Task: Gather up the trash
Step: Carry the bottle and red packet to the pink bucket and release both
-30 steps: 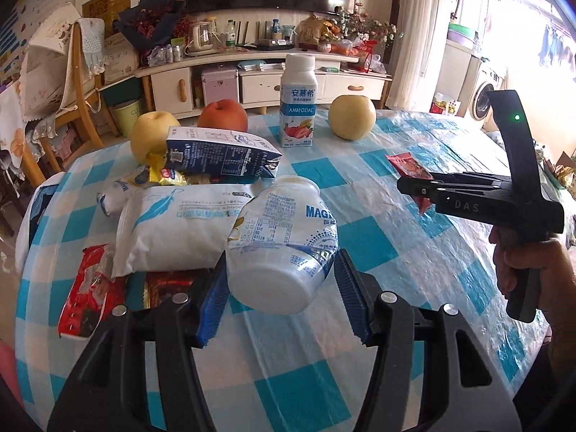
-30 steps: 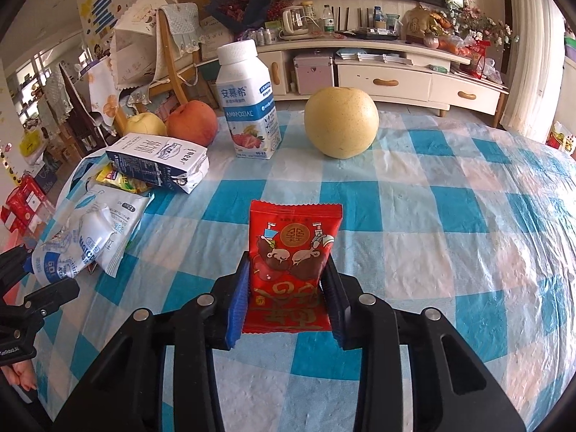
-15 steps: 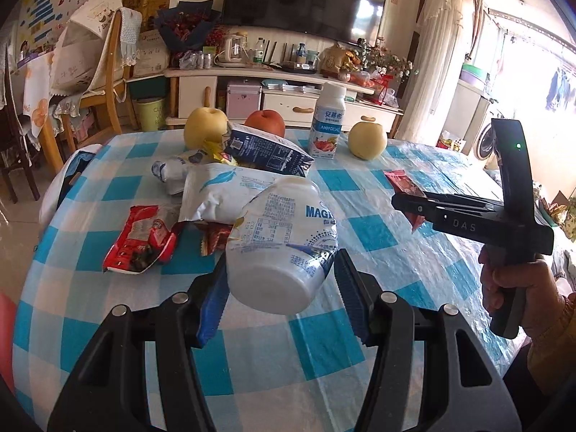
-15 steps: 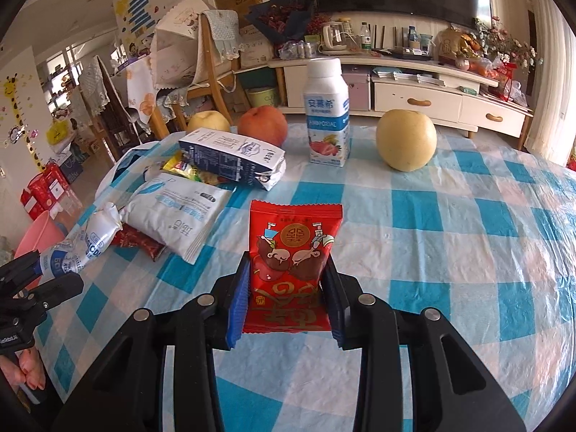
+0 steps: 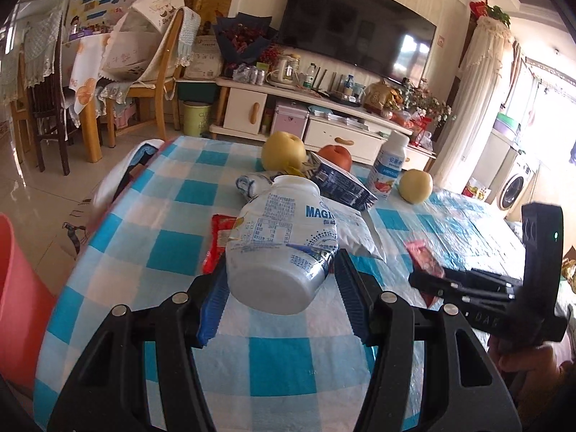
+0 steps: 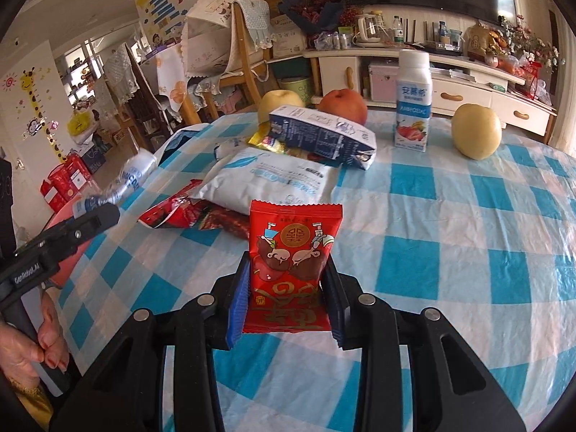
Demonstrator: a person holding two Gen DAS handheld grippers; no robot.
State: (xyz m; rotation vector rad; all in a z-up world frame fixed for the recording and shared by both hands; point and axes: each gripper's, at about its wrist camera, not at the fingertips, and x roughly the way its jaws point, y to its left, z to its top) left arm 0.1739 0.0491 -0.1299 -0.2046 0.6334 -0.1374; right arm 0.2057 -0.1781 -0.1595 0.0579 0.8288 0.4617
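Home, living and dining room in one. Beyond the jaws: wall-mounted television (image 5: 356,36) above a cream media cabinet (image 5: 316,115) crowded with a kettle, bottles and ornaments. Wooden dining chairs (image 5: 158,72) with lace covers off to the left. Checked blue-and-white cloth over the tabletop (image 6: 450,216), fruit and snack packets on it. Children's growth chart (image 6: 39,108) on a wall. Washing machine (image 5: 514,187) far right, by curtains.

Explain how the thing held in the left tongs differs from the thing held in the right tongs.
The left tongs hold a crumpled white plastic bottle, bulky and rounded; the right tongs hold a red snack packet, flat and thin. The bottle forces its tongs wide; the packet lets its tongs close narrowly. Both are clamped and lifted above the checked tablecloth.
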